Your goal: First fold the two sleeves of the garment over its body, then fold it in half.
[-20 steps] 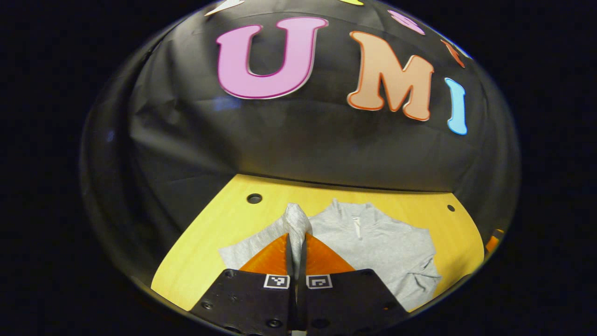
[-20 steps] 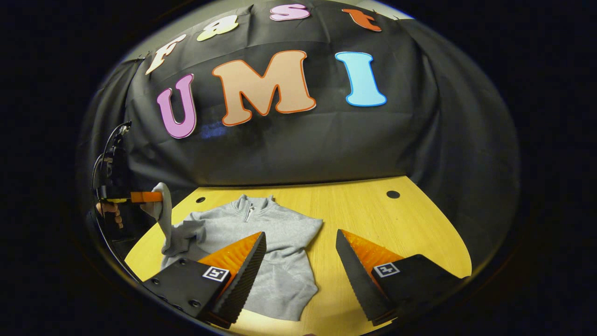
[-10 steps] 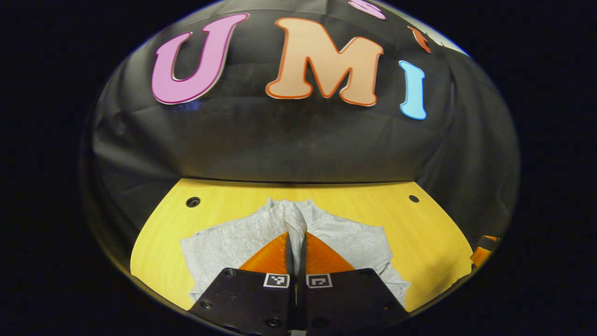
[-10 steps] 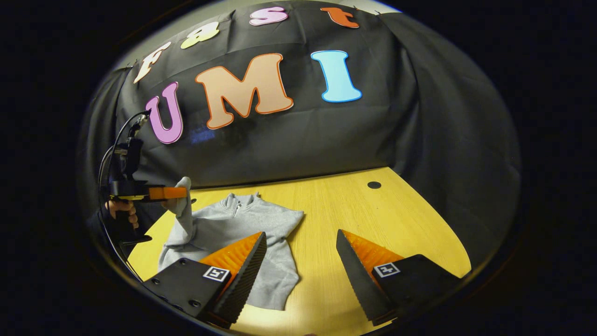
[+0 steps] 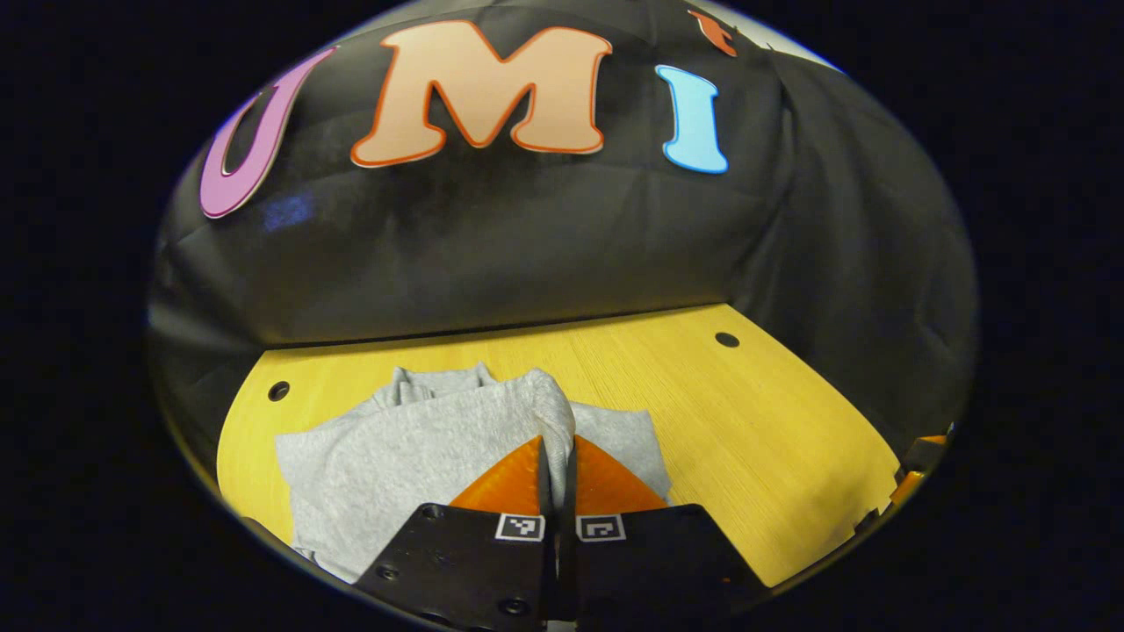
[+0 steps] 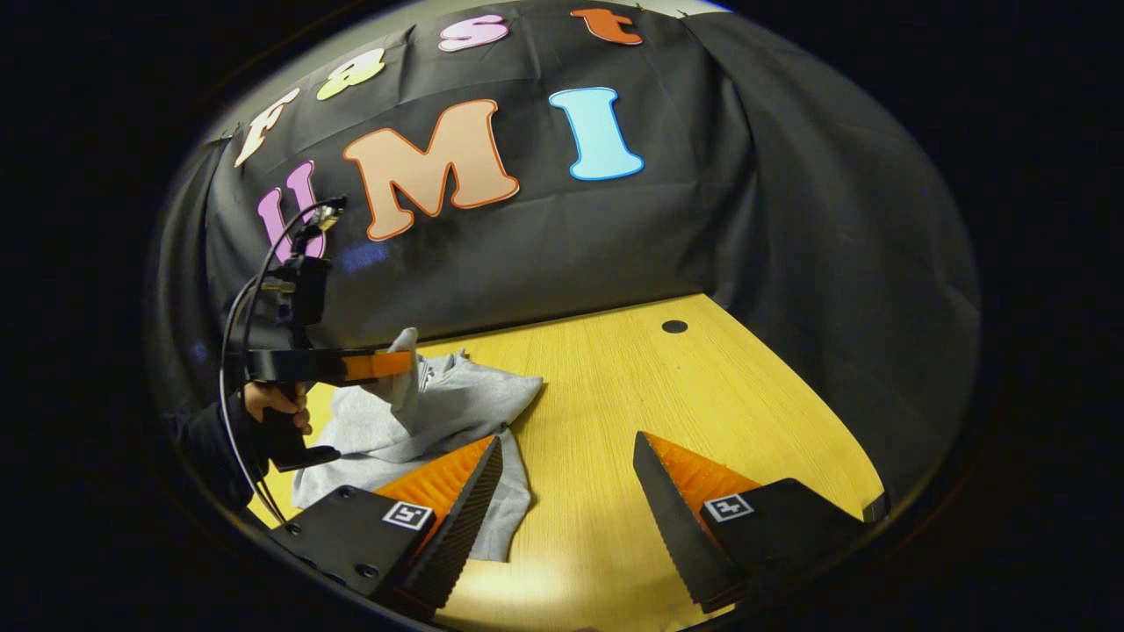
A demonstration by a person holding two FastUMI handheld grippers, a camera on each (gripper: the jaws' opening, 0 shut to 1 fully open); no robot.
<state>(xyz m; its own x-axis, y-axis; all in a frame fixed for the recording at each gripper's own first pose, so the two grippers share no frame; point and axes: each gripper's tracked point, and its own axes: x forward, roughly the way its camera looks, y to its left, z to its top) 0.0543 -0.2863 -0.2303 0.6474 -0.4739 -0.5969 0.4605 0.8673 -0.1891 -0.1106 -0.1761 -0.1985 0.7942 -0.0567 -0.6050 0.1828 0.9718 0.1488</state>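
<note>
Now our left gripper (image 5: 556, 448) pinches the grey garment's (image 5: 413, 448) sleeve (image 6: 404, 369) above the yellow surface (image 5: 746, 421); our right gripper (image 6: 566, 487) hangs released

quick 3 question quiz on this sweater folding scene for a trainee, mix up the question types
1. True or false: the left tongs are shut on the sleeve of the grey sweater.
2. Multiple choice: the right tongs are A) shut on the sweater's hem, B) open with nothing between them, above the wooden table, C) shut on the collar.
3. Fill in: in the right gripper view, the held sleeve is lifted ____ the sweater's body.

Key:
1. True
2. B
3. Above
</note>
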